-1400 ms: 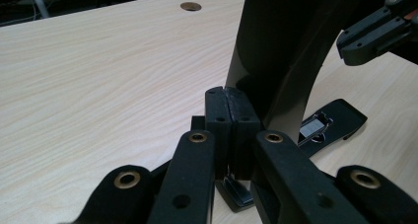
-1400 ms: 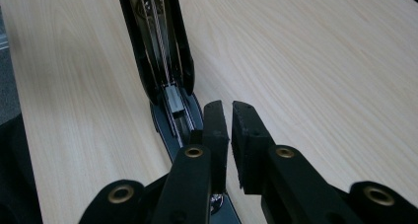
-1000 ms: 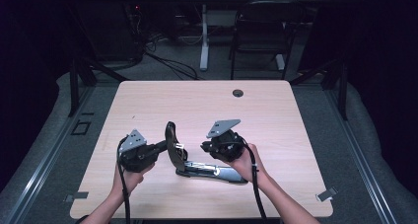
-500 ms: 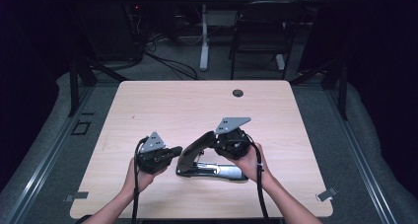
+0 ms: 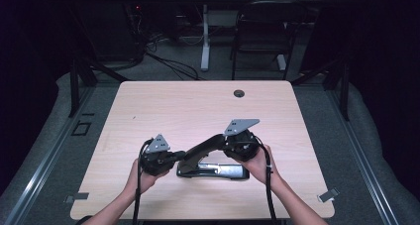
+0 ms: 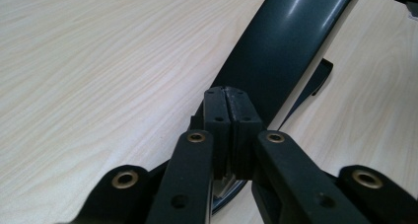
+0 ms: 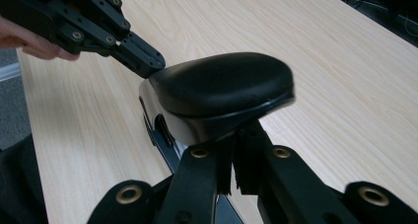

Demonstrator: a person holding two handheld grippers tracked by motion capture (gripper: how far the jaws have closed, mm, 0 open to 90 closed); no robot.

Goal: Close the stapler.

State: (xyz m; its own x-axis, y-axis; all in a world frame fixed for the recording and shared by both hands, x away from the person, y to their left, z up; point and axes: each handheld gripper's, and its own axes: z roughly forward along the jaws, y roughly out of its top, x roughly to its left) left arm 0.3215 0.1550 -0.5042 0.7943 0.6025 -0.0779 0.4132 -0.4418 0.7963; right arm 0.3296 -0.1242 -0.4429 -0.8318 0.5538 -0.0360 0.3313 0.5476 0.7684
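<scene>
Surface: I see a pale wood-grain top, rectangular with rounded corners, a small dark round grommet near its far edge. The grain reads clearly in both tongs views; from the high view it looks smooth and even.

Stapler: a large black stapler sits on the near middle of the surface, between my two hands. The high view shows its base lying flat with a shiny metal strip, and its arm tilted up toward the right. The right tongs view shows what the high view does not: the arm's end is a broad rounded pad, matte on top with a glossy rim. The left tongs view shows the arm's underside as a smooth, glossy dark curve.

Right tongs: held in my right hand, jaws brought together just beneath the raised end of the arm, touching it from under; I cannot tell whether they pinch any part of it.

Left tongs: held in my left hand, jaws pressed fully together with nothing between them, tips at the stapler's hinge end. The right tongs view shows those tips touching the arm's far edge.
</scene>
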